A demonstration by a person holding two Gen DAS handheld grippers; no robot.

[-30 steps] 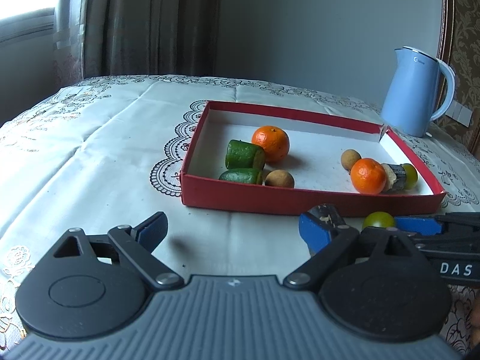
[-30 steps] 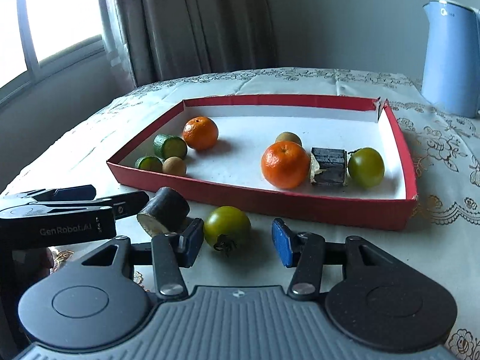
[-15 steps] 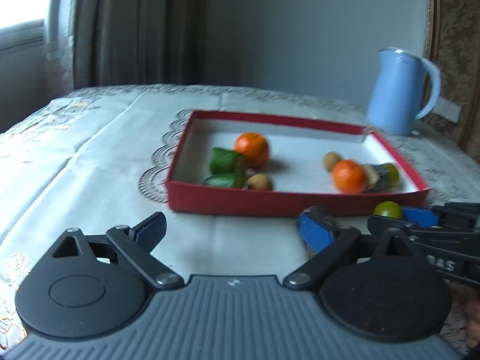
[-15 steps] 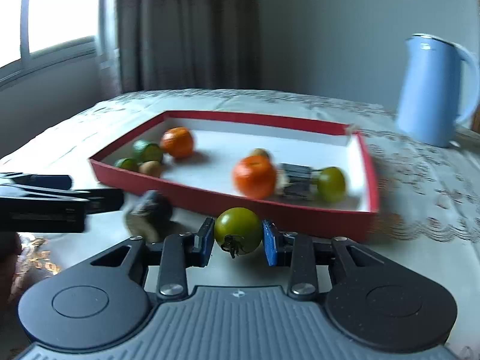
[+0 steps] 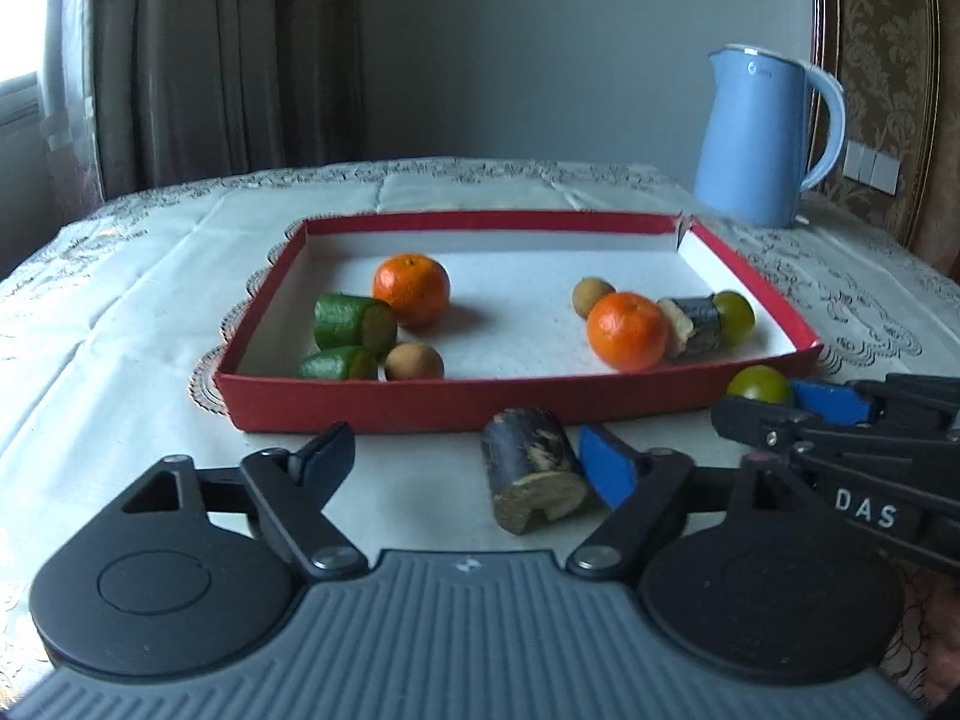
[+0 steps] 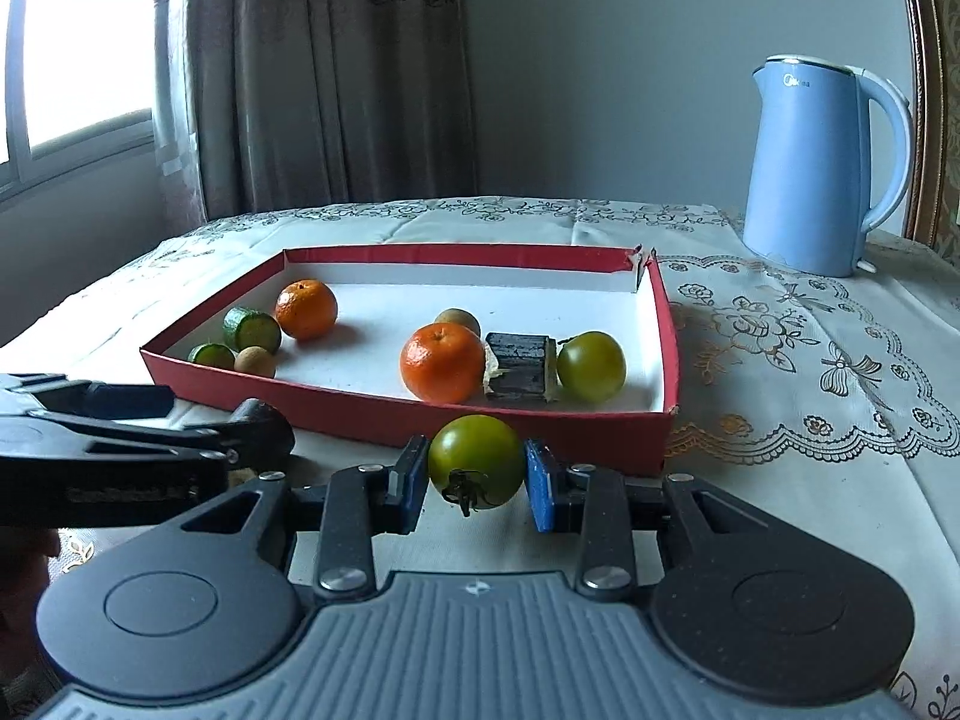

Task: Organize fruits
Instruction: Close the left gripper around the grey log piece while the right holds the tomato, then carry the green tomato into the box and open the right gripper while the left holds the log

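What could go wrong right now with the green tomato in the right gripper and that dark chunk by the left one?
The green tomato is round and sits between the right gripper pads at its sides, so it might slip or bruise. Lifted low, it could clip the red tray wall. The open left gripper touches the dark chunk with one finger and may roll it.

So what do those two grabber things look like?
Both look alike. The left gripper and the right gripper have black jointed fingers with blue pads, two round black discs, and a ribbed grey body. In the left view, white letters "DAS" show on the right one's black side. No cables or sleeves show.
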